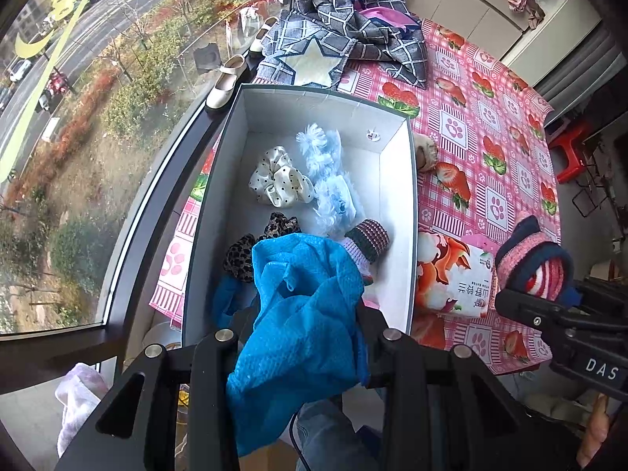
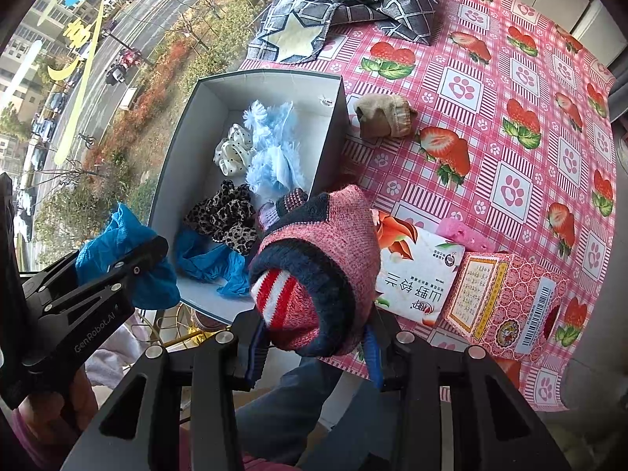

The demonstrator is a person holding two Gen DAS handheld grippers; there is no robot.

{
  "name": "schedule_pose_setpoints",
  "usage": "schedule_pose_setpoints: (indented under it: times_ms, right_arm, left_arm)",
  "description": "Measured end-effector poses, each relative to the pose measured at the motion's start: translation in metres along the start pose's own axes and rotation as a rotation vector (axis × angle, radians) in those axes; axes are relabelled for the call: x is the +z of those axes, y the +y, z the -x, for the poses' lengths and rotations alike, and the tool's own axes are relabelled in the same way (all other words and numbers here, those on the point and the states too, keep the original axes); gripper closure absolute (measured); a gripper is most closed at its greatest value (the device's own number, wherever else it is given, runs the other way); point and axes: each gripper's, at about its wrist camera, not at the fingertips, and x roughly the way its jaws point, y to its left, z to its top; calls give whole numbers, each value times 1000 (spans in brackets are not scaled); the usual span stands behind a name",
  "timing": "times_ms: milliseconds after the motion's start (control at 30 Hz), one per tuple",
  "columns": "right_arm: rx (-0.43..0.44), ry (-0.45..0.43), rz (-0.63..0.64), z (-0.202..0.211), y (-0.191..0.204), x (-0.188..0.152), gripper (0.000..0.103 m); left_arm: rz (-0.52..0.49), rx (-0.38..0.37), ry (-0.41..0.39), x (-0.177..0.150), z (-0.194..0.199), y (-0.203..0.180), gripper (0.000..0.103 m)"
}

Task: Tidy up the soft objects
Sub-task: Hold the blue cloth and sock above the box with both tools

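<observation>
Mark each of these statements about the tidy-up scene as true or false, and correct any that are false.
1. The left gripper is shut on a blue cloth. True.
2. The right gripper is open and holds nothing. False: it is shut on a pink and navy knitted item.
3. A polka-dot scrunchie lies inside the white box. True.
4. The brown rolled sock lies inside the box. False: it lies on the tablecloth beside the box.
5. The star-patterned grey cloth lies beyond the box's far end. True.
</observation>
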Motion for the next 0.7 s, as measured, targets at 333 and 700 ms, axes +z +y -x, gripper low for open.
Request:
schedule_pose_setpoints:
  times_ms: [333,700]
  right_arm:
    - [-6,17,25,-7,6,9,62]
    - [-8,26,59,-12,16,19,62]
  left_arm:
    - [8,4,24,3,-8,2,65]
    - [23,8,46,7,-16,4,65]
